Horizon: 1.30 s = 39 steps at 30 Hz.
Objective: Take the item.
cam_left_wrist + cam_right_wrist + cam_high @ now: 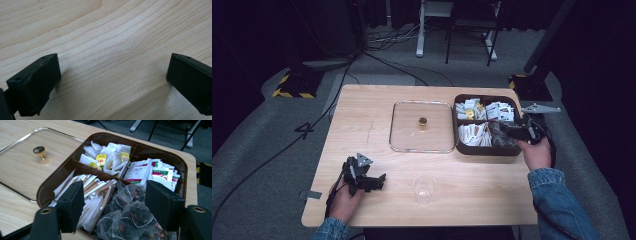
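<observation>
Right gripper view: the right gripper (115, 202) has its jaws apart with nothing pinched, hanging just over the clear tea bags (127, 217) in one corner compartment of the brown box (47, 186).
Right gripper, high view: it (507, 131) comes in over the box (486, 149) from the table's right edge, the hand (537, 154) right behind it.
Box contents: long paper sachets (92, 192) next to the clear bags, white packets with yellow tags (106, 157) in the section beyond those, and white packets with red and green print (152, 171) in the fourth.
Box spot: sits at the far right corner of the table (377, 130), touching the clear lid.
Clear lid: lies flat (422, 126) around the table's middle, gold knob (39, 150) up.
Left gripper: jaws wide apart (112, 82), just bare wood between them; in the high view it (374, 180) rests near the front left corner.
Plastic cup: stands upright (424, 188) near the front edge, well apart from the box and a bit right of the left gripper.
</observation>
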### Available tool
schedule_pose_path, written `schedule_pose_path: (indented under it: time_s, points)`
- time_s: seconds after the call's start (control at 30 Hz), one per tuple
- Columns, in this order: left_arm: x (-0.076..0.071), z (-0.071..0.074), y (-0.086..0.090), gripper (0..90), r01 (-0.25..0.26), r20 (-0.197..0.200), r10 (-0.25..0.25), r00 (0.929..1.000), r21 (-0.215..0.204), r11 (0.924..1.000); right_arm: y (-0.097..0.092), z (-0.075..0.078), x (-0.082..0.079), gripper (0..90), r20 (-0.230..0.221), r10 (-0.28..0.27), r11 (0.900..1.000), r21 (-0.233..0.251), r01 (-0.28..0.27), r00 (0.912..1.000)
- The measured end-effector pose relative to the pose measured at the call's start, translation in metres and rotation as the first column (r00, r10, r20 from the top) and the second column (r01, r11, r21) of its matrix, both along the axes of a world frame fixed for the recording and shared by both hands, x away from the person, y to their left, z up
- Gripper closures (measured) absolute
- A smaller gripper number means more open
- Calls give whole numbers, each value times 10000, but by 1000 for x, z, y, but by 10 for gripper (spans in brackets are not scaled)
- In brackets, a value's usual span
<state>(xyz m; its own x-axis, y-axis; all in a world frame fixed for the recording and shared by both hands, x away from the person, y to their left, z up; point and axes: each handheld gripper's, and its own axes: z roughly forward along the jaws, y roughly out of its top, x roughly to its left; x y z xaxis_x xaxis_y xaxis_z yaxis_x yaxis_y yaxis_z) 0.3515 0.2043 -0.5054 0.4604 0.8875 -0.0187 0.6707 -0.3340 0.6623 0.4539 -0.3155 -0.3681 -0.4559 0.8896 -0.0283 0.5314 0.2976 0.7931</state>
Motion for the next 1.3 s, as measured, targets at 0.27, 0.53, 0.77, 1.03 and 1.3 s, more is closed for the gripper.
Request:
schedule_pose_path:
  time_s: [0.27,0.53,0.77,1.03,1.3]
  points:
    - [0,0,0,0,4,3,-4,10000,-6,10000,-11,1,18,337,-395,-458,9989,-129,453,9982]
    - [0,0,0,0,-1,2,1,10000,-10,10000,-22,-9,33,381,-762,-990,9944,-452,957,9922]
    - [0,0,0,0,4,1,-4,10000,-5,10000,-33,-26,46,429,-1508,-1209,9927,-212,1191,9811]
    - [0,0,0,0,5,0,-5,10000,-3,10000,-32,-43,49,434,-2021,-1256,9918,-490,1181,9713]
    - [0,0,0,0,4,0,-4,10000,-3,10000,-27,-53,51,437,-2404,-1288,9906,-770,1134,9621]
